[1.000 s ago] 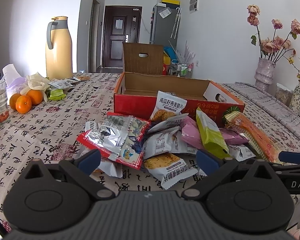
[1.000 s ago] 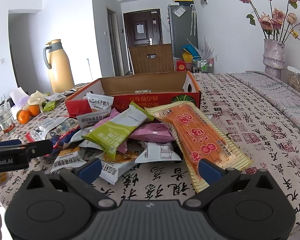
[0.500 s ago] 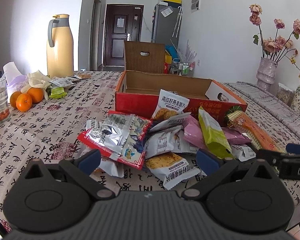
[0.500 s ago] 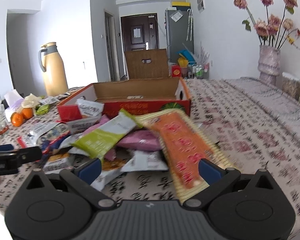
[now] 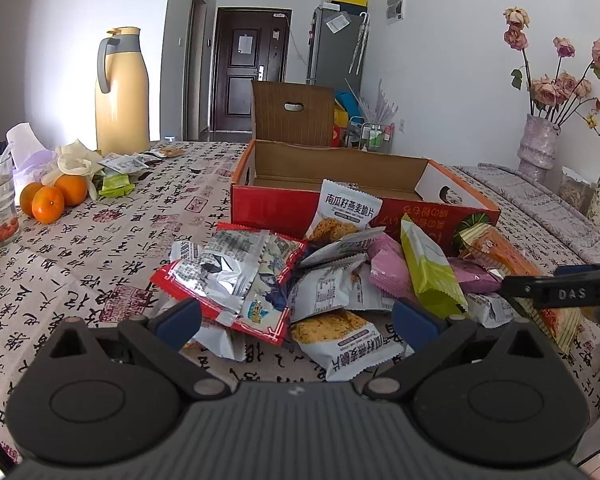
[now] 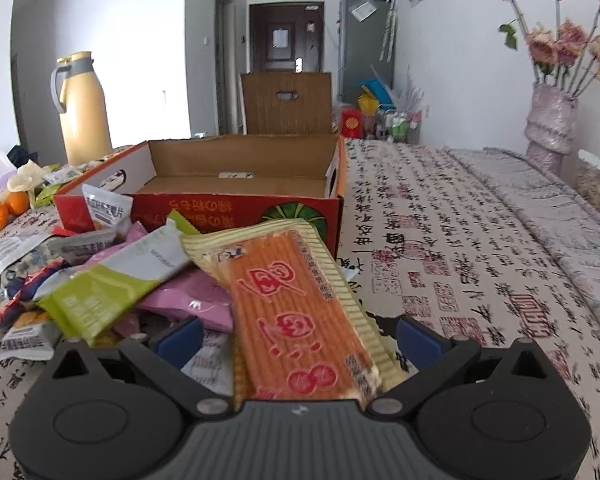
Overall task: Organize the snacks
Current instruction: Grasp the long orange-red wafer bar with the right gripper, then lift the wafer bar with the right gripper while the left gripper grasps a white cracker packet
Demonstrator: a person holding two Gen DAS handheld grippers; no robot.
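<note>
My desk (image 5: 80, 248) wears a calligraphy-print cloth, and the open red cardboard box (image 6: 236, 200) sits on it, apparently bare inside. Just in front of the box lies the heap of snack packets (image 5: 324, 280). My right tongs (image 6: 298, 338) gape wide around the long orange biscuit pack (image 6: 296, 312), which lies between the fingers; whether they touch it I can't quite tell. My left tongs (image 5: 296, 318) spread wide too, holding nothing, near the red-edged packet (image 5: 228, 276)
</note>
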